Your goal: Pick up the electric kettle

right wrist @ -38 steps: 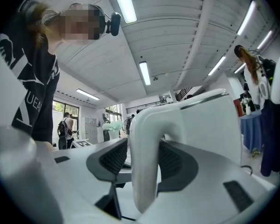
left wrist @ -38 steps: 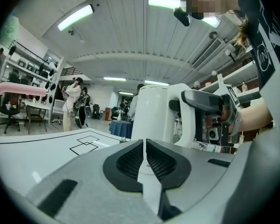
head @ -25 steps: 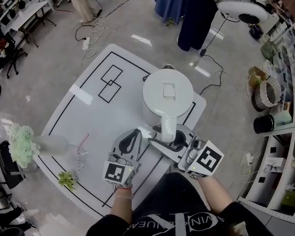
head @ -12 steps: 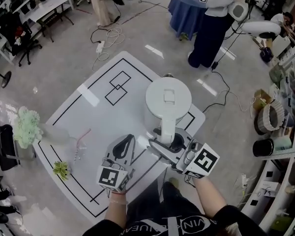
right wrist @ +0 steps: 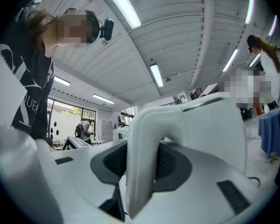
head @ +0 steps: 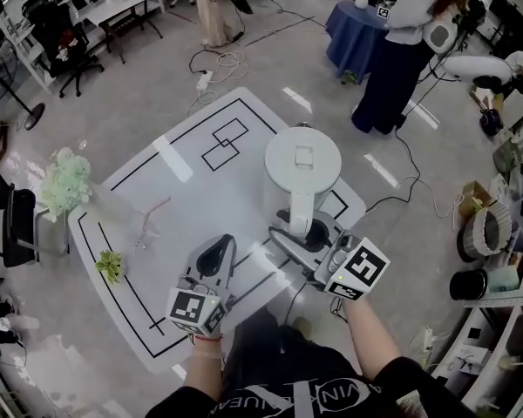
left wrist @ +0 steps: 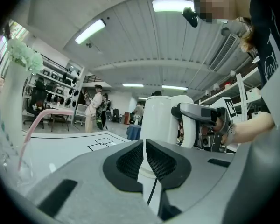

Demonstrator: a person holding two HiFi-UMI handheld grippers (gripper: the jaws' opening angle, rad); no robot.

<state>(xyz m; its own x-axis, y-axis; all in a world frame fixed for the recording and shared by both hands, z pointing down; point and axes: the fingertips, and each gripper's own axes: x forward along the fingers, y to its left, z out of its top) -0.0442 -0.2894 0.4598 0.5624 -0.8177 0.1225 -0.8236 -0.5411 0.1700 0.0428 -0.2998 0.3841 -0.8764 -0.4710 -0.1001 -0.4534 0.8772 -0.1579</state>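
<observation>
Your bench (head: 200,200) is a white top ruled with black lines (head: 122,296), with two overlapping rectangles (head: 225,143) near its upper corner. At its left corner stands a vase of pale green flowers (head: 70,181). Right of that is a glass (head: 146,233) with a pink straw (head: 155,209), and lower left a small green sprig (head: 111,266). The electric kettle (head: 302,159) is over the right part; you cannot tell whether its base touches.

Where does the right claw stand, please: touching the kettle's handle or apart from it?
Touching. The right gripper view shows the right claw clamped on the kettle's handle.
</observation>
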